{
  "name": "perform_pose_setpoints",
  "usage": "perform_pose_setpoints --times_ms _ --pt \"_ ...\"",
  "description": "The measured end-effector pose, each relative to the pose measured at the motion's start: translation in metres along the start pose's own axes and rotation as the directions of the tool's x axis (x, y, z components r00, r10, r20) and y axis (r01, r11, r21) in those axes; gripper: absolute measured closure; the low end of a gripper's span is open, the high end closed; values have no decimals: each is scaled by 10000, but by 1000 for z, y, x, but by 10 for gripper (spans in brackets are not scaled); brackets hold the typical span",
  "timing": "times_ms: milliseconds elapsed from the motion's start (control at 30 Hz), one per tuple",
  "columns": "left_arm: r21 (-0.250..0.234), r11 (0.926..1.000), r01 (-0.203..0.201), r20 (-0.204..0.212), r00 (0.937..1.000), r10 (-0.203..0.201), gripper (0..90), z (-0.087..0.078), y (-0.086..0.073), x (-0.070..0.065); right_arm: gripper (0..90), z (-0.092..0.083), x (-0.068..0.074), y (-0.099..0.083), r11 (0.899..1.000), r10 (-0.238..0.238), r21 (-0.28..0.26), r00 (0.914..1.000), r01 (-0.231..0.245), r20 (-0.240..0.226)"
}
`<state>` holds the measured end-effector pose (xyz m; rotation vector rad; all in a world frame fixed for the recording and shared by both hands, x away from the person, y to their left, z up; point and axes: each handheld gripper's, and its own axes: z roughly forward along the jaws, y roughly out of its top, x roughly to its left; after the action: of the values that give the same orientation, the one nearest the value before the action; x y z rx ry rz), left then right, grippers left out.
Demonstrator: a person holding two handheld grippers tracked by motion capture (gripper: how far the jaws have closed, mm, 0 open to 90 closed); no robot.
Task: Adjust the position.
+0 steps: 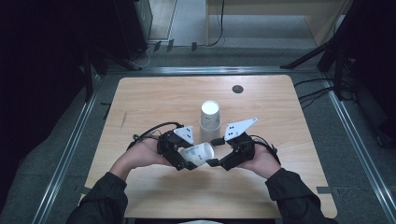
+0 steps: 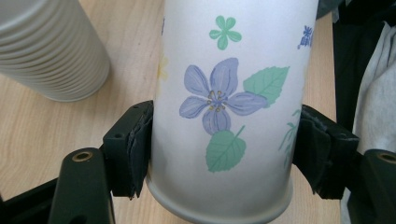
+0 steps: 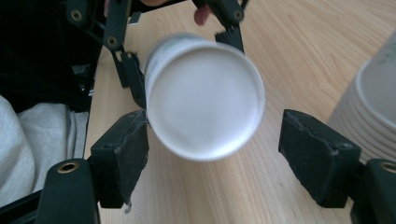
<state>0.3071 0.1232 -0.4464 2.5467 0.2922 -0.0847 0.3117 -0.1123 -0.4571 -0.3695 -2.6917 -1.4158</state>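
Note:
A white paper cup (image 1: pixel 198 153) printed with purple flowers and green leaves lies on its side just above the table's front middle. My left gripper (image 1: pixel 187 156) is shut on it, and in the left gripper view its pads press both sides of the cup (image 2: pixel 224 93). My right gripper (image 1: pixel 214 151) faces it from the right. In the right gripper view the cup's round white end (image 3: pixel 203 98) sits between my open jaws (image 3: pixel 224 154): the left pad (image 3: pixel 123 149) is at its edge, the right pad (image 3: pixel 317 156) stands apart.
An upside-down stack of several white cups (image 1: pixel 210 119) stands on the wooden table (image 1: pixel 154 100) just behind both grippers, close to the held cup (image 2: pixel 46 46) (image 3: pixel 373 107). A dark round grommet (image 1: pixel 237 88) sits near the far edge. The person's sleeves come in at the bottom.

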Motion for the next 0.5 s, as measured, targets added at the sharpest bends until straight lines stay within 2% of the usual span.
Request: perform_pose_setpoints --times_ms 100,233,300,367,500 --pt "120 9999 -74 49 10000 73 279 6 1 -2 252 5 2 2 10000 -78 -42 9998 77 -164" --pt "167 9998 -129 82 9999 127 278 10 4 -3 270 13 5 3 9995 -232 189 9986 241 -480" --pt "200 9996 -223 114 9997 221 278 11 5 -3 279 16 8 3 9987 -356 338 9984 371 -430" --pt "213 9994 -289 117 9995 286 277 12 5 -4 328 15 8 3 9982 -427 407 9986 440 -308" --pt "101 9995 -292 199 9994 290 271 13 4 -4 346 13 8 3 9985 -386 380 9981 404 -479"
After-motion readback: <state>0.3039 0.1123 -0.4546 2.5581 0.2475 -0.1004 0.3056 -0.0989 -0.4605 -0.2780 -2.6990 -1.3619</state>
